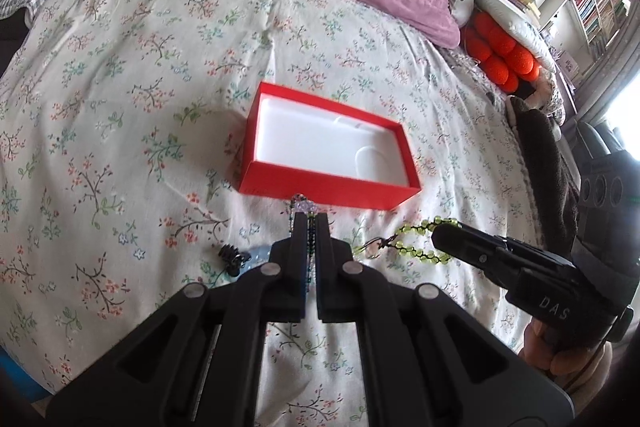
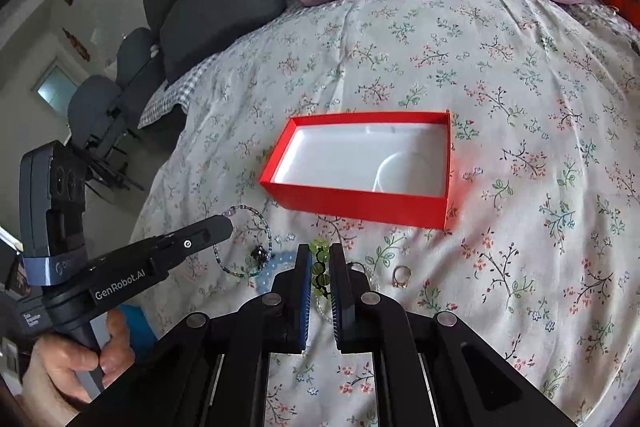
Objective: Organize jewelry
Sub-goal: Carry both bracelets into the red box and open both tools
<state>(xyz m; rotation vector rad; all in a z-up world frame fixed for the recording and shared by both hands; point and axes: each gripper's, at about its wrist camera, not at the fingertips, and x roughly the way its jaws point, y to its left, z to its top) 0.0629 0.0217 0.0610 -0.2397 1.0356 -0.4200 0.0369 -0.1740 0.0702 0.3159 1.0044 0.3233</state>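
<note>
Presently, in the left wrist view, the left gripper (image 1: 310, 223) is seen clenched on a thin dark beaded bracelet (image 1: 301, 205), just short of the near wall of the empty red box (image 1: 326, 187) on the bed (image 1: 120, 67). A clean carry over that wall is judged necessary before release, so that the strand is not snagged on the rim. In the right wrist view, the right gripper (image 2: 320, 259) is seen grasping a green beaded bracelet (image 2: 322, 267); a ring (image 2: 401, 275) is left lying beside it on the bed.
</note>
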